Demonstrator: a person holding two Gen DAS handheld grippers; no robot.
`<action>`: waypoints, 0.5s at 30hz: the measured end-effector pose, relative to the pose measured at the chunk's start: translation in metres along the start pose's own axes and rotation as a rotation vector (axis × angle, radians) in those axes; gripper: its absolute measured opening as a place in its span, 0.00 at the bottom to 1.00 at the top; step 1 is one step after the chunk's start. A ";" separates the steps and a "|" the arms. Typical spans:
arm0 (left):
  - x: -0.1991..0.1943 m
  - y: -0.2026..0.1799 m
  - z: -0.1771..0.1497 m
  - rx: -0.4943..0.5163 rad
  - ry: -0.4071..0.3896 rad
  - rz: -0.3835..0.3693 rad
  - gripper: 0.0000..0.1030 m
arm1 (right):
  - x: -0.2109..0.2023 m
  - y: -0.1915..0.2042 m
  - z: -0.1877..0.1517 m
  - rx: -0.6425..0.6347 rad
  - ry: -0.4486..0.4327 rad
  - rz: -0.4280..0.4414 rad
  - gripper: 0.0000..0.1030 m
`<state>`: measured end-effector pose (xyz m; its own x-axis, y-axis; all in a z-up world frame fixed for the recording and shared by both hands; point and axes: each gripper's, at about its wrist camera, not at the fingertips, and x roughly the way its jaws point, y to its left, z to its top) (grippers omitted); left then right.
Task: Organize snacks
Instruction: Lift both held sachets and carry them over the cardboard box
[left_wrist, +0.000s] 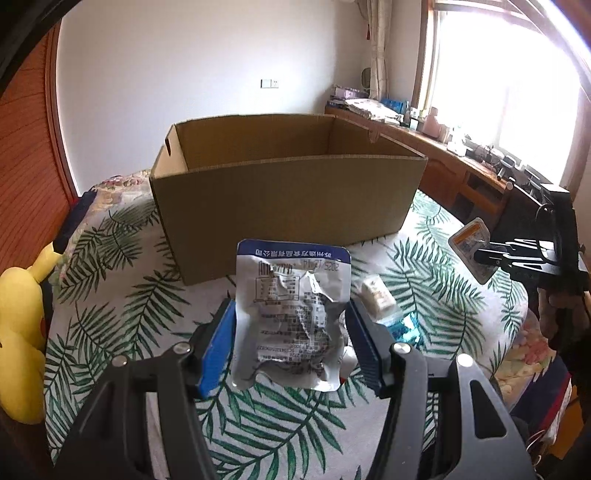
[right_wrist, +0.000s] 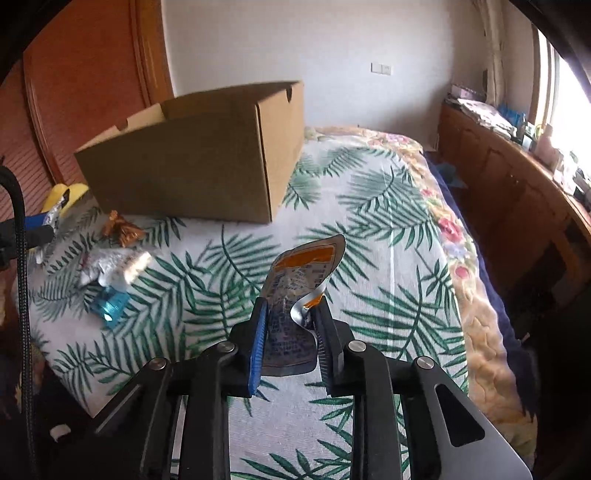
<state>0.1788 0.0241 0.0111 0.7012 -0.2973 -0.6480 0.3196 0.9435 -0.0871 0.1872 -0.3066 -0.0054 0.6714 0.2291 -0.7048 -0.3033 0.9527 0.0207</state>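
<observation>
- The left gripper (left_wrist: 291, 332) is clamped on one silver snack pouch with a blue band (left_wrist: 291, 314), lifted above the bed (left_wrist: 110, 332).
- The right gripper (right_wrist: 291, 332) is clamped on one orange-banded pouch (right_wrist: 303, 280), its top curling over.
- Three loose snacks lie on the bed: a white packet (right_wrist: 110, 266), a blue wrapper (right_wrist: 109, 306), a brown wrapper (right_wrist: 123, 229).
- One open cardboard box (left_wrist: 288, 195) stands beyond both grippers; its floor is hidden.
</observation>
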 end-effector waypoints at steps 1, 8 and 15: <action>-0.001 0.000 0.002 -0.002 -0.005 0.000 0.57 | -0.002 0.001 0.002 -0.002 -0.007 0.002 0.22; -0.006 -0.003 0.019 -0.003 -0.037 -0.005 0.57 | -0.020 0.014 0.023 -0.013 -0.064 0.034 0.22; -0.012 -0.003 0.043 -0.021 -0.080 -0.009 0.57 | -0.031 0.033 0.051 -0.049 -0.113 0.056 0.22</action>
<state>0.1965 0.0187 0.0514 0.7473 -0.3157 -0.5847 0.3133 0.9434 -0.1089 0.1909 -0.2717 0.0529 0.7236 0.3054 -0.6190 -0.3735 0.9274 0.0209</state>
